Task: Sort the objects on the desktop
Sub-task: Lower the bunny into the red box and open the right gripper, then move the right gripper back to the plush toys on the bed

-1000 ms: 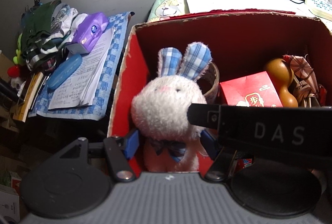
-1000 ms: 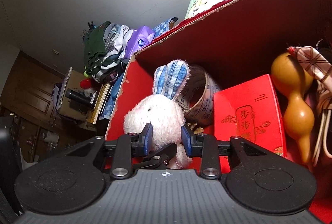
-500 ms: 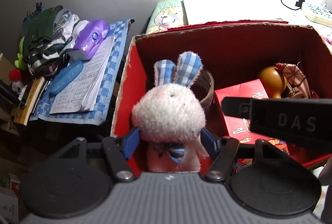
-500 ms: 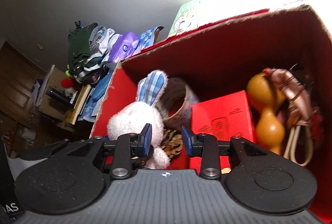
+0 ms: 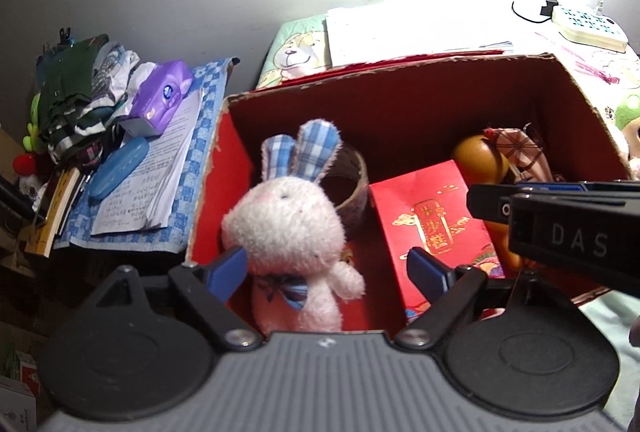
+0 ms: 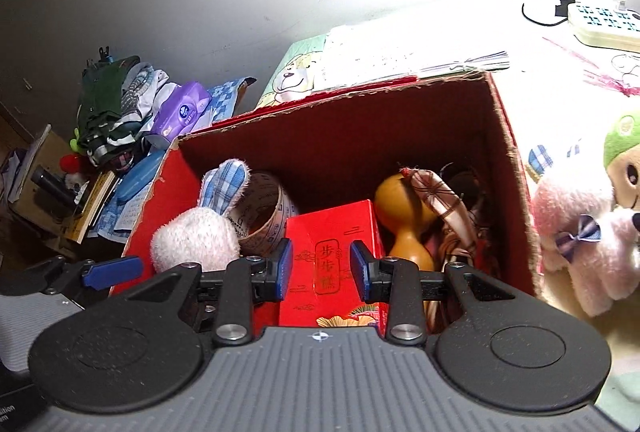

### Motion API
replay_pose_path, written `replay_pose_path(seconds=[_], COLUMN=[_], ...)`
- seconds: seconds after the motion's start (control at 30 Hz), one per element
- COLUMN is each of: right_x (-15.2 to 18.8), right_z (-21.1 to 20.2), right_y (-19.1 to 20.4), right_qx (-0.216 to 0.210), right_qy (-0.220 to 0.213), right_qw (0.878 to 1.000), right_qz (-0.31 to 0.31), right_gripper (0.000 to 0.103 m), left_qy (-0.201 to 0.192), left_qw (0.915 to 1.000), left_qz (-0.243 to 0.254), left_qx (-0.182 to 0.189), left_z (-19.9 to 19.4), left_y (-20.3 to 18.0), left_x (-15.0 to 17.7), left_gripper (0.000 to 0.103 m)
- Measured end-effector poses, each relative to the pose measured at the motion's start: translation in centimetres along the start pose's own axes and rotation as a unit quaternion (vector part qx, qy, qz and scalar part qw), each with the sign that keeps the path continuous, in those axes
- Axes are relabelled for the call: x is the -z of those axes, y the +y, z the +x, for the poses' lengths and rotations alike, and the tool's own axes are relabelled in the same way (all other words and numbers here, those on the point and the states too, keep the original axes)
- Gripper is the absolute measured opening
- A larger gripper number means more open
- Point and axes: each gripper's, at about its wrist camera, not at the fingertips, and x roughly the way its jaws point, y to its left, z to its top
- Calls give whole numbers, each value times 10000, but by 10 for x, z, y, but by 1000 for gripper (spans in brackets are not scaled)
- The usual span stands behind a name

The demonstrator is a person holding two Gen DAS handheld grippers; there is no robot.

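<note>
A white plush rabbit (image 5: pixel 286 232) with blue checked ears sits upright in the left end of a red cardboard box (image 5: pixel 400 100). My left gripper (image 5: pixel 332 270) is open, its blue pads wide apart on either side of the rabbit, not touching it. My right gripper (image 6: pixel 321 270) is open and empty above the near edge of the box (image 6: pixel 340 120), over a red packet (image 6: pixel 332 252). The rabbit (image 6: pixel 196 240) also shows in the right wrist view. The box also holds a tape roll (image 5: pixel 352 188), an orange gourd (image 6: pixel 404 224) and a checked cloth item (image 6: pixel 440 196).
A pink plush dog (image 6: pixel 588 228) with a green cap lies right of the box. Left of the box a lower surface holds papers (image 5: pixel 156 160), a purple tissue pack (image 5: pixel 160 100), a blue case (image 5: pixel 118 168) and clothes. A power strip (image 5: pixel 588 26) lies at the back right.
My left gripper has opened and let go of the rabbit, which now sits in the box. Both grippers have drawn back and up; the right one has shifted right over the red packet.
</note>
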Motion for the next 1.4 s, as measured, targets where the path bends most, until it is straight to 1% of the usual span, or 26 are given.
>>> replay_pose_path(seconds=[0.27, 0.53, 0.83, 1.07, 1.2, 1.4], right_x=[7, 8, 5, 4, 6, 8], right_z=[-25, -54, -89, -112, -123, -136], right_y=[-11, -36, -82, -120, -145, -183], right_qx=[-160, -403, -605, -628, -631, -630], right_qy=[-196, -434, -723, -873, -912, -932], right_qw=[9997, 9981, 9947, 9924, 9911, 9890], right_qz=[34, 143, 422, 590, 734, 955], right_gripper=[36, 36, 36, 36, 41, 42], left_qy=[-189, -241, -383, -450, -514, -421], left_qw=[9998, 9996, 9987, 9973, 9959, 9956], left_qz=[65, 80, 191, 360, 456, 538], left_qx=[48, 120, 284, 455, 582, 636], left_z=[-21, -38, -57, -66, -72, -70], left_y=[-27, -62, -113, -161, -189, -225], left_x=[-2, -9, -23, -34, -36, -38], left_gripper=[98, 98, 98, 98, 97, 98])
